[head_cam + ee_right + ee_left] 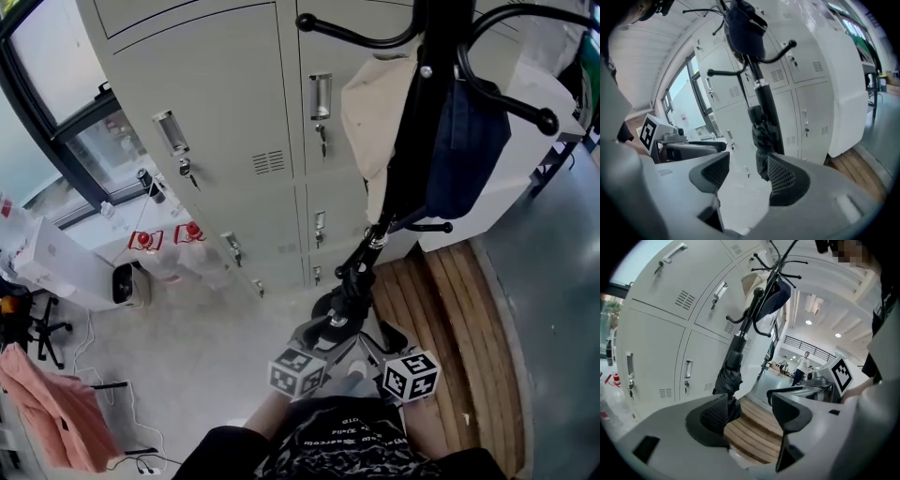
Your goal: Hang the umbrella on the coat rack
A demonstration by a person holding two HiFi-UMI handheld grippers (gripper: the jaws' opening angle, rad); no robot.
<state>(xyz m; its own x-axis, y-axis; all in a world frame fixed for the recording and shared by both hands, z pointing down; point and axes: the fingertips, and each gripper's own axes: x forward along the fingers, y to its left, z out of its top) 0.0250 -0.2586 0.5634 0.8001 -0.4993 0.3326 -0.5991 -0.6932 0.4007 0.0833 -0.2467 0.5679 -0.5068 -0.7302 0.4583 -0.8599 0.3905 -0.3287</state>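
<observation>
A black folded umbrella (361, 267) hangs close along the pole of the black coat rack (424, 66), below its lower hooks. My left gripper (323, 328) and right gripper (380, 342) sit just below it, one on each side. In the left gripper view the jaws (750, 401) stand open, with the umbrella (727, 380) just beyond the left finger (712, 413) and nothing between the pads. In the right gripper view the jaws (747, 161) are also open, and the umbrella (763, 136) hangs beside the right finger (785, 178). How the umbrella attaches to the rack (757, 79) is hidden.
A navy bag (464, 141) and a beige bag (370, 112) hang on the rack. Grey lockers (234, 122) stand right behind it. A round wooden platform (459, 319) lies under the rack. An orange cloth (47, 403) and a white box (56, 262) are at the left. People (801, 366) stand far off.
</observation>
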